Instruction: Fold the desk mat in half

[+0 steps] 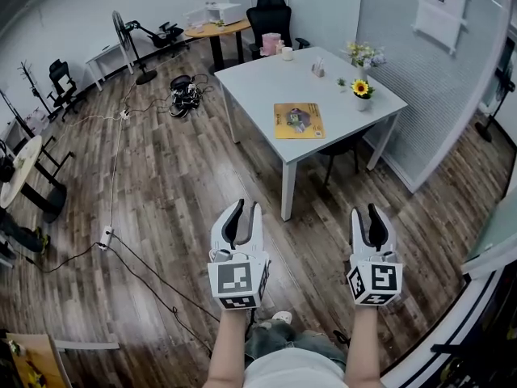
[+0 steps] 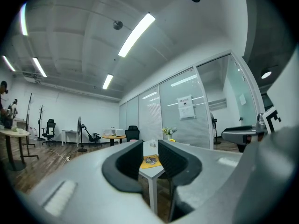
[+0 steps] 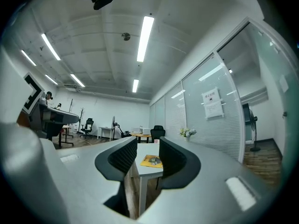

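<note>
The left gripper point(image 1: 242, 208) and right gripper point(image 1: 367, 211) are held side by side over the wooden floor point(image 1: 161, 184), both pointing level toward the white bench point(image 1: 266, 79); a forearm shows behind each one, at the bottom of the head view.

In the left gripper view the jaws of the left gripper point(image 2: 150, 146) stand partly apart with nothing between the pads; the right gripper view shows the right gripper point(image 3: 148, 146) the same way, jaws parted by a modest gap and holding nothing.

The mat point(image 1: 298, 120), yellow with a dark picture at its middle, lies flat and unfolded on the bench, well ahead of both pairs of jaws and touched by neither; it sits near the bench edge closest to the jaws; through the gap of each pair it shows far off, in the left gripper view point(image 2: 150, 161) and in the right point(image 3: 151, 161).

Beyond the mat, farther from the jaws, stand a small sunflower pot point(image 1: 362, 90), a vase of flowers point(image 1: 365, 55) and a cup point(image 1: 287, 52); a black chair point(image 1: 271, 14) stands past the bench's far end.
</note>
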A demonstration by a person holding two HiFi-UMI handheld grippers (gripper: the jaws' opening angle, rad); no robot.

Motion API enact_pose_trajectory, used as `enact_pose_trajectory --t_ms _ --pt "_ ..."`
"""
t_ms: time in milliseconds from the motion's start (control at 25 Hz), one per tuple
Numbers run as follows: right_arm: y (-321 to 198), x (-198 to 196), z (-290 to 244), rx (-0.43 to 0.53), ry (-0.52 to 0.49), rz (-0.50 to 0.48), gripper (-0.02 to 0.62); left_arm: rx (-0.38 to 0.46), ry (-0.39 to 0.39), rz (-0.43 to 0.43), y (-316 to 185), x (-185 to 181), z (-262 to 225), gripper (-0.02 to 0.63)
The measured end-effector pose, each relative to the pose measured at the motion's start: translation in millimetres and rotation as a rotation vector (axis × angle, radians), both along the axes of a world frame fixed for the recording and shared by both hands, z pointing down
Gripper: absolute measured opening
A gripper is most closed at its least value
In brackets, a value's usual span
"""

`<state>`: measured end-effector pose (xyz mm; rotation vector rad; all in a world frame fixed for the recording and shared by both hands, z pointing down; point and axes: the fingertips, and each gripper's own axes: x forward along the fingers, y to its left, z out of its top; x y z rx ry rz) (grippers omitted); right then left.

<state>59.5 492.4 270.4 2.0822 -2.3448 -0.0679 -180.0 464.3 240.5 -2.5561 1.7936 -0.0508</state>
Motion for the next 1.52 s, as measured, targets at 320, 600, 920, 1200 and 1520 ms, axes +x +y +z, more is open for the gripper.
enact_pose_trajectory --t_ms 320,600,920,1200,1520 --pt "-21.1 -12.0 7.4 0.002 -0.044 -0.044 0.367 -0.006 -0.005 -0.011 -25.0 -11.2 6.8 0.295" --pt "-41.9 -11.1 16.2 -0.022 -0.033 -0.072 0.425 -0.042 -0.016 -0.026 -48.1 -9.7 17.5 0.305" --pt "-102.3 11.6 31.0 -0.032 -0.059 -0.115 0.407 -0.044 -0.032 -0.047 -103.5 15.1 31.4 0.305" --pt "-179.8 30.0 35.6 -0.044 -0.062 -0.159 0.379 -0.060 -0.050 -0.082 -166.2 36.7 35.2 0.305" --pt "-277.5 52.5 30.1 -0.053 -0.038 -0.227 0.360 -0.058 -0.051 -0.124 -252.9 64.1 30.0 0.305"
